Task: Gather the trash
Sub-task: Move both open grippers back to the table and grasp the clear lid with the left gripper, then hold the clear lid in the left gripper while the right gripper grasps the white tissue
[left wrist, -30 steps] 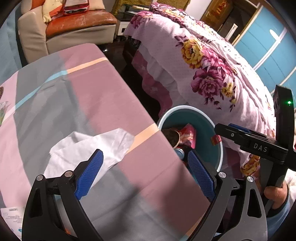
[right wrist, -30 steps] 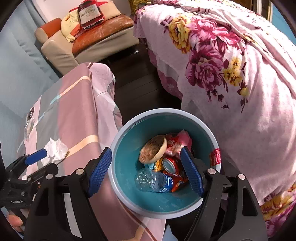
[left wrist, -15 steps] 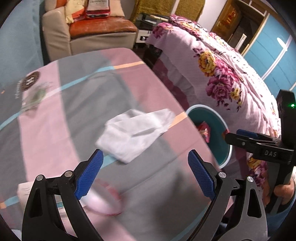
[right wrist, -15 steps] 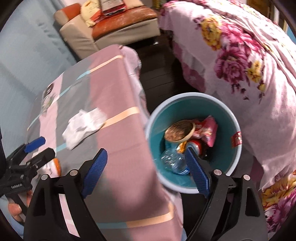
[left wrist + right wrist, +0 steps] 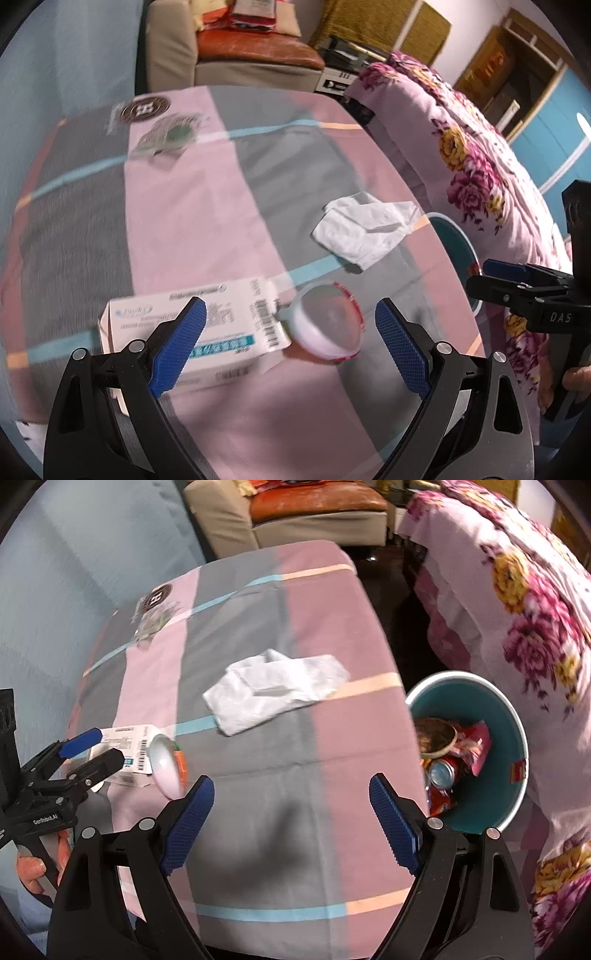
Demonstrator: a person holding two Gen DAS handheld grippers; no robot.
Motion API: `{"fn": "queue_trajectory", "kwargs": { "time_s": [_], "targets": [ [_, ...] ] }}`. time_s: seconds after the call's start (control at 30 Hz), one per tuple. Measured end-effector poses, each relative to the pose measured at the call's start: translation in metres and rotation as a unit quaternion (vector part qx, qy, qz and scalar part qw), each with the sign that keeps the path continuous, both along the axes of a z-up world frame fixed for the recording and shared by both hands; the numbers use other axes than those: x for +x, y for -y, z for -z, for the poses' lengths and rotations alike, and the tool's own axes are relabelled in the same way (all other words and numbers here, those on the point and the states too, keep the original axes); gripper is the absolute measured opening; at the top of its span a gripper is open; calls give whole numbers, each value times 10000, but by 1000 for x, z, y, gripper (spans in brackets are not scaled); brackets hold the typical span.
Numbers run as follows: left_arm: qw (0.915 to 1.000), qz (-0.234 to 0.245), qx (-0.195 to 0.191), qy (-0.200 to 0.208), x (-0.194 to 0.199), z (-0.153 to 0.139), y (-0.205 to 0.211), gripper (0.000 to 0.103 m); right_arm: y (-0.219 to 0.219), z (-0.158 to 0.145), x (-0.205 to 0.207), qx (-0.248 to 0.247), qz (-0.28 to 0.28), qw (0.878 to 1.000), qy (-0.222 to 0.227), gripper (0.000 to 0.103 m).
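Observation:
A crumpled white tissue (image 5: 365, 229) (image 5: 275, 688) lies on the striped tablecloth (image 5: 207, 221). A white medicine box (image 5: 192, 328) (image 5: 127, 751) and a round white lidded cup (image 5: 327, 325) (image 5: 168, 766) lie close in front of my left gripper (image 5: 288, 341), which is open and empty. My right gripper (image 5: 291, 821) is open and empty over the table's near part. The teal trash bin (image 5: 513, 738) stands on the floor by the table's right edge and holds a can, a bowl and wrappers. Its rim also shows in the left wrist view (image 5: 458, 240).
A clear wrapper (image 5: 166, 136) (image 5: 153, 620) lies at the table's far end by a round dark logo. A bed with a floral cover (image 5: 517, 590) stands to the right. A sofa (image 5: 295, 517) stands beyond the table.
Both grippers have swung left, away from the bin and over the table. The box and the cup have come into view in front of my left gripper.

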State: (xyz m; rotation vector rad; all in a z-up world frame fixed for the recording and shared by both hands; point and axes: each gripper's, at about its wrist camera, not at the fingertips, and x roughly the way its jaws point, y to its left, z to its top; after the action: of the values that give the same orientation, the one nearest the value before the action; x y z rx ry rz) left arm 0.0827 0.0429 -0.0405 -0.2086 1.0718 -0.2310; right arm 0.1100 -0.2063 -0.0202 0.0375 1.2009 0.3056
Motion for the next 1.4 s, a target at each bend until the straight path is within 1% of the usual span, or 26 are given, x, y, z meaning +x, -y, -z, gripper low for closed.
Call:
{"fn": "queue_trajectory", "kwargs": {
  "time_s": [0.1,0.23,0.3,0.4,0.53,0.6,0.7,0.73,0.77,0.87,0.97,1.07,1.23,1.4],
  "targets": [
    [9999,89,-61,-93,-4,9,3,93,-4,-2,4,10,26,10000,18,82],
    [9990,405,-105,-169,-7,19,23,93,0,0,7,50,183,9998,-25,82],
    [9982,578,-13,-124,-6,22,36,93,6,2,8,68,276,9996,-62,82],
    [9977,655,153,-56,-1,28,48,93,13,6,7,73,354,9993,-94,82],
    [9978,646,169,-19,6,34,50,93,23,11,7,107,427,9990,-123,82],
    [9970,736,217,-17,8,38,54,92,29,14,10,163,482,9986,-138,82],
    [9950,941,320,-59,10,45,64,73,35,20,14,225,553,9981,-156,82],
    [9944,1002,322,-101,12,48,67,69,36,22,16,242,571,9979,-168,82],
    [9945,1000,316,-50,12,49,69,69,38,24,18,266,595,9977,-189,82],
    [9949,964,295,43,16,47,70,69,40,29,22,283,599,9976,-207,82],
    [9962,823,254,117,24,43,65,69,37,32,28,253,548,9980,-209,82],
    [9981,570,96,233,35,31,49,69,29,32,37,191,422,9988,-142,82],
    [9991,172,-23,390,47,14,18,69,2,35,59,-15,56,10000,-5,82],
    [9988,-219,-128,427,56,8,-15,69,-22,48,85,-167,-243,9996,50,82]
  ]
}}
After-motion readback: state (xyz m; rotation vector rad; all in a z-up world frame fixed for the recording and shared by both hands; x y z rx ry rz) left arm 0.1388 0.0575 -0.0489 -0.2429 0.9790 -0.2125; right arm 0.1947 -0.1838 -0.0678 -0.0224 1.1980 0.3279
